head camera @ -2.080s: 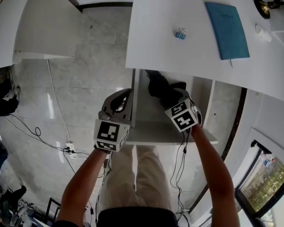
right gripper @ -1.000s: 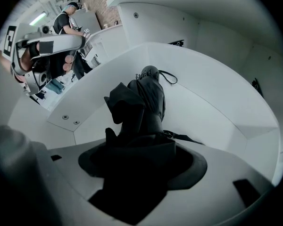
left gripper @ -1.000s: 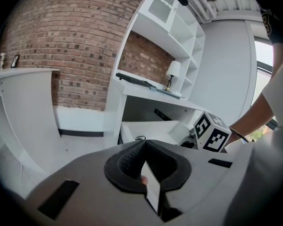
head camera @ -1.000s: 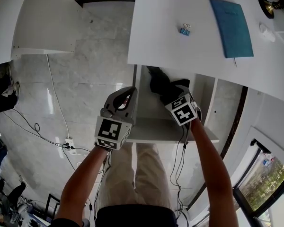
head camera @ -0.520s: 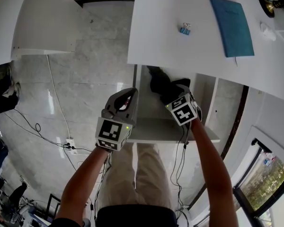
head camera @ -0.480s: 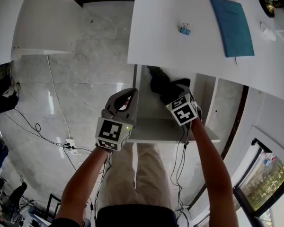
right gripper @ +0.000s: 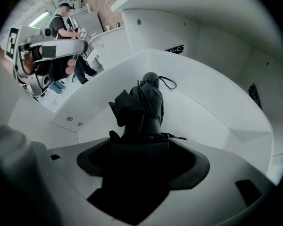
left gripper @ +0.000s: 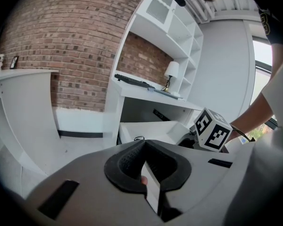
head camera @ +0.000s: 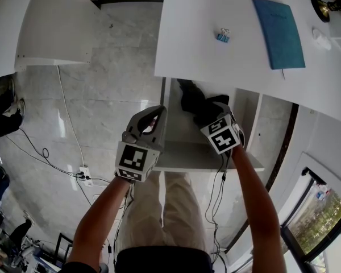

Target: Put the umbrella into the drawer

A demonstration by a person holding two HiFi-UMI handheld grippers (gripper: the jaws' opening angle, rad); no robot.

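Where the head view looks steeply down, the drawer [head camera: 196, 157] stands pulled out under the white desk [head camera: 216, 61]. The black umbrella [head camera: 188, 97] lies inside it, its far end at the desk's edge. The right gripper [head camera: 209, 111] points down over the umbrella's near end. The left gripper [head camera: 152, 117] sits at the drawer's left wall. This view hides both pairs of jaws.

The left gripper view supplies one pair: its jaws are closed on the thin white edge of the drawer wall, which runs between the pads [left gripper: 127, 163]. It also shows the right gripper's marker cube [left gripper: 212, 130] over the drawer and a lamp [left gripper: 171, 72] on the desk.

The right gripper view supplies the other pair. These jaws stand wide and have just been opening. The umbrella [right gripper: 148, 102] lies on the drawer floor with its dark near end between them; whether the pads touch it cannot be told.

Only the head view shows the blue notebook [head camera: 278, 33] and the clip [head camera: 220, 36] on the desk.
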